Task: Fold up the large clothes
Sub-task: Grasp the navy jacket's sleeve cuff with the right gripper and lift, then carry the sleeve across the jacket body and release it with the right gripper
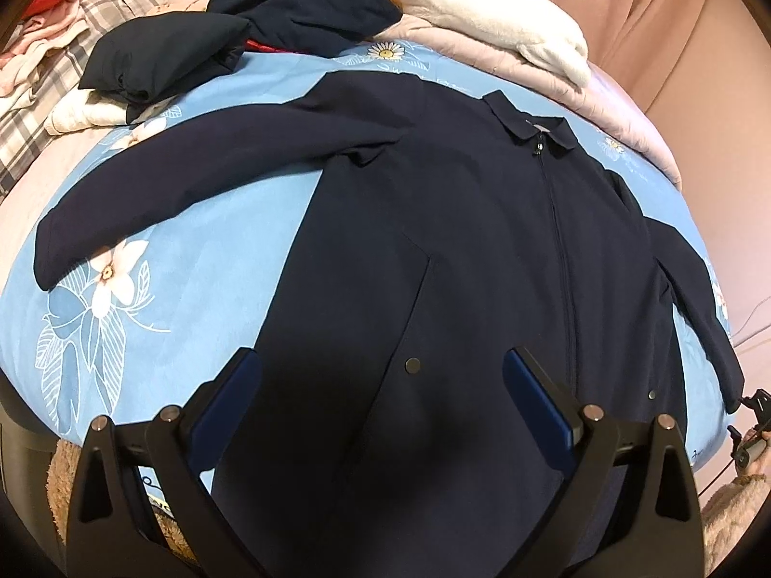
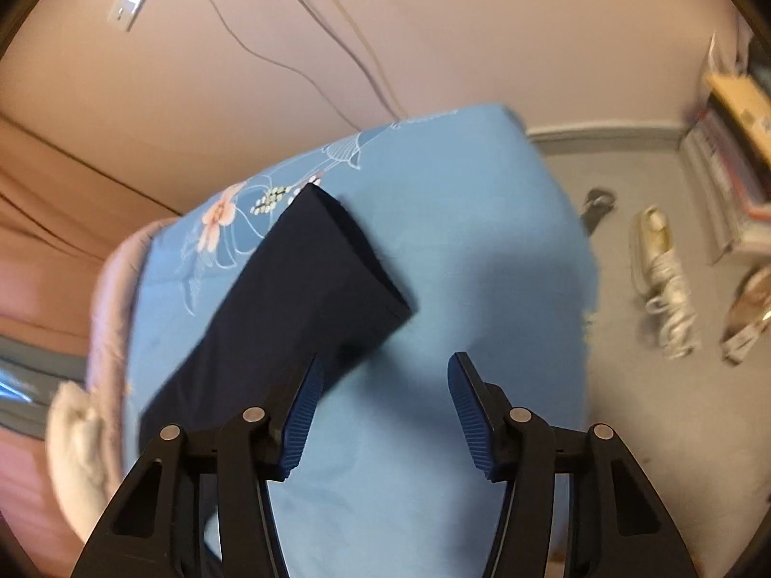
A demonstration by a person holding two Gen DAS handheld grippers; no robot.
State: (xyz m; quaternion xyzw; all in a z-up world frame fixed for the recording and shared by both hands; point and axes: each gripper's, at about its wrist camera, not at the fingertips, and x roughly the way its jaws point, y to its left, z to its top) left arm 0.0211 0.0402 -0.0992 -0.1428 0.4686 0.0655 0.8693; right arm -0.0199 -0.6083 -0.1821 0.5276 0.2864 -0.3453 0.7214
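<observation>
Each gripper (image 1: 380,371) — black frame, silver pivot screws, ribbed blue pads (image 2: 301,414).

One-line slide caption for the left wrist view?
Open left gripper above a zipped navy jacket spread flat, sleeves out, on a blue floral bedsheet.

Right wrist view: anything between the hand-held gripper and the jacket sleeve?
Nothing visible. The right hand-held gripper is open over the light blue floral bedsheet; the dark navy jacket sleeve lies unobstructed beside its left finger.
</observation>
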